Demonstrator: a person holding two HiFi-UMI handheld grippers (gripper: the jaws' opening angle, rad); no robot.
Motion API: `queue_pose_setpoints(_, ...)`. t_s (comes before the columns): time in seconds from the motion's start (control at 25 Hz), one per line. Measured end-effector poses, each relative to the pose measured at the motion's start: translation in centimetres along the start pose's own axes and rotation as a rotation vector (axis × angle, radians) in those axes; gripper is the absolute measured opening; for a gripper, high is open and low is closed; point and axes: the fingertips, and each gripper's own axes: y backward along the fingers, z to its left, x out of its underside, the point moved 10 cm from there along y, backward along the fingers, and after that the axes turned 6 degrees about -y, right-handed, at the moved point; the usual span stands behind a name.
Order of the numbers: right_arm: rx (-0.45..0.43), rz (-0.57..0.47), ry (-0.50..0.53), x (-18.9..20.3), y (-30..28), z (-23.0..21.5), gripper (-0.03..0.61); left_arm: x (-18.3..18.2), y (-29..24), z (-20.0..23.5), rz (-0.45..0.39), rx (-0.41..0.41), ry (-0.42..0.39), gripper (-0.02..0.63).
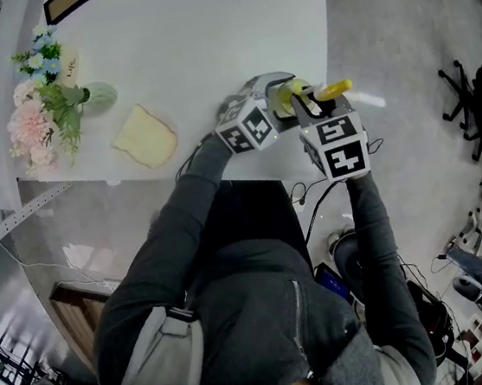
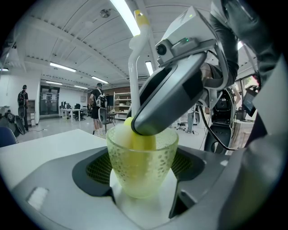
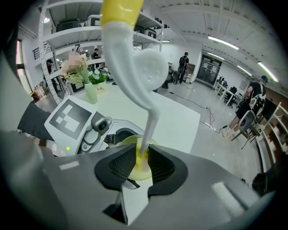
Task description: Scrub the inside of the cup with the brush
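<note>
A pale green dimpled glass cup (image 2: pixel 142 164) stands upright between the jaws of my left gripper (image 2: pixel 143 177), which is shut on its sides. My right gripper (image 3: pixel 141 165) is shut on the thin white stem of the brush (image 3: pixel 135 72), whose handle has a yellow end. The brush's yellow head (image 2: pixel 140 137) sits down inside the cup. In the head view both grippers meet at the table's near right corner: left gripper (image 1: pixel 268 112), right gripper (image 1: pixel 311 109), with the brush handle (image 1: pixel 337 90) pointing right above the cup (image 1: pixel 286 94).
A white table (image 1: pixel 204 35) carries a bunch of pink and blue flowers in a green vase (image 1: pixel 46 98) and a yellow sponge (image 1: pixel 145 138) at the left. Grey floor, cables and office chairs (image 1: pixel 475 106) lie to the right. People stand far off in the room.
</note>
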Motion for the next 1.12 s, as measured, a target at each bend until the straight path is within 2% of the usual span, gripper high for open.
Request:
queue_pose_setpoints(0.64, 0.005, 0.051, 0.033, 0.4, 0.9, 0.5, 0.084, 0.2, 0.1, 0.0, 0.000, 0.001, 0.002, 0.385)
queue_pose_setpoints(1.12, -0.046, 0.062, -0.018, 0.4, 0.6, 0.9, 0.083, 0.1, 0.1, 0.0, 0.000, 0.002, 0.005, 0.385)
